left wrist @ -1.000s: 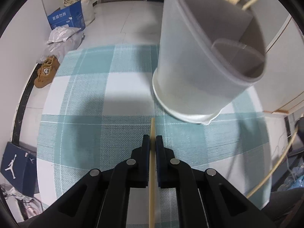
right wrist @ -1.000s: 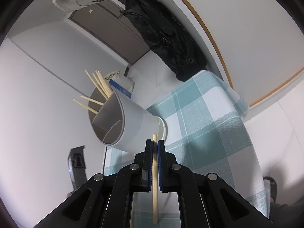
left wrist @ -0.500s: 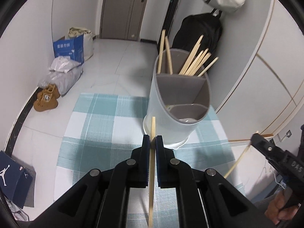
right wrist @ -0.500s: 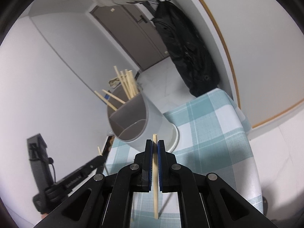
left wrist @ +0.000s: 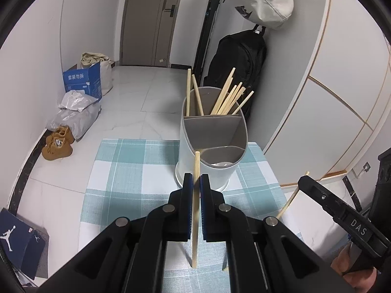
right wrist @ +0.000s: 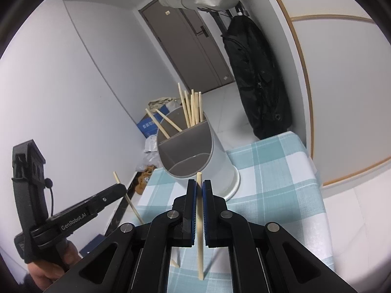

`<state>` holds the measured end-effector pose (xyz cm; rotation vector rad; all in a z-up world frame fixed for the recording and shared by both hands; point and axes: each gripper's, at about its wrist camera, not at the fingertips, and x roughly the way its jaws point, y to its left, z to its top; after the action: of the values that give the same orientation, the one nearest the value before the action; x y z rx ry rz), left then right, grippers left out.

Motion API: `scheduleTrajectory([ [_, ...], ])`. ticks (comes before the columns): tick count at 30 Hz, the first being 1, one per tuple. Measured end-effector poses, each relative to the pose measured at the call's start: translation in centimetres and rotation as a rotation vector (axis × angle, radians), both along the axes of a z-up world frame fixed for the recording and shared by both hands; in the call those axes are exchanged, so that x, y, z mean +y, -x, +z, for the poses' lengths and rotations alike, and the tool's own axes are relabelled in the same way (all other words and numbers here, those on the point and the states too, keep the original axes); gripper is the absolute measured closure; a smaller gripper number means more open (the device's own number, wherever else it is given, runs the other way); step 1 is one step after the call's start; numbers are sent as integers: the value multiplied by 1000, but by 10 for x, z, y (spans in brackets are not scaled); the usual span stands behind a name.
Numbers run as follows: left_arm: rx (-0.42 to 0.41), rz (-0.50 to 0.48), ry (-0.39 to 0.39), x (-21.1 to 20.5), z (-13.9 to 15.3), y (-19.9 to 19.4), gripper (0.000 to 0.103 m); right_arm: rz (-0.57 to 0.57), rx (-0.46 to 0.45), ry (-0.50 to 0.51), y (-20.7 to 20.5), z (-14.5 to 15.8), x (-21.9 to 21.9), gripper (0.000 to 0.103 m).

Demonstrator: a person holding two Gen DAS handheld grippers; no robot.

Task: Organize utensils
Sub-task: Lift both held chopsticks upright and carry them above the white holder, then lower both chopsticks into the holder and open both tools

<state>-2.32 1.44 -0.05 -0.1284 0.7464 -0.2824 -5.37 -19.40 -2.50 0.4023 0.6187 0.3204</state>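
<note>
A grey utensil holder (left wrist: 212,144) (right wrist: 195,156) with divided compartments stands on the checked tablecloth (left wrist: 136,171), with several wooden chopsticks (left wrist: 227,97) (right wrist: 193,108) upright in its far compartments. My left gripper (left wrist: 196,179) is shut on a single chopstick (left wrist: 195,210), just short of the holder's near rim. My right gripper (right wrist: 200,185) is shut on another chopstick (right wrist: 200,227), also in front of the holder. Each gripper shows in the other's view: the right gripper (left wrist: 303,179) at the right, the left gripper (right wrist: 122,188) at the left, both pinching their sticks.
A black bag (left wrist: 239,68) and a pale bag (left wrist: 264,2) hang by the wall behind the table. On the floor lie a blue box (left wrist: 83,80), grey parcels (left wrist: 75,112) and brown shoes (left wrist: 57,142). The table's right edge (right wrist: 315,171) runs close to the wall.
Both grippers rose and drew back from the holder, each keeping its chopstick. The holder went from filling the left view to standing small and upright; the right view rolled towards level.
</note>
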Motion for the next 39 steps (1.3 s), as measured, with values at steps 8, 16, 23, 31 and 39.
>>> scheduleTrajectory([
  [8,-11,-27,-16,-4,11,2,101,-7,-14,-2,4,6,2,99],
  [16,-23,-39,-13,-8,34,-3,101,-10,-62,-15,1,30,4,99],
  [23,-33,-47,3,-10,68,-23,101,-15,-91,-32,-19,61,0,99],
  [31,-70,-45,26,-10,105,-52,101,-14,-138,-26,-59,104,-1,99],
  [39,-103,-23,52,-8,125,-86,101,4,-195,-3,-101,137,3,99],
])
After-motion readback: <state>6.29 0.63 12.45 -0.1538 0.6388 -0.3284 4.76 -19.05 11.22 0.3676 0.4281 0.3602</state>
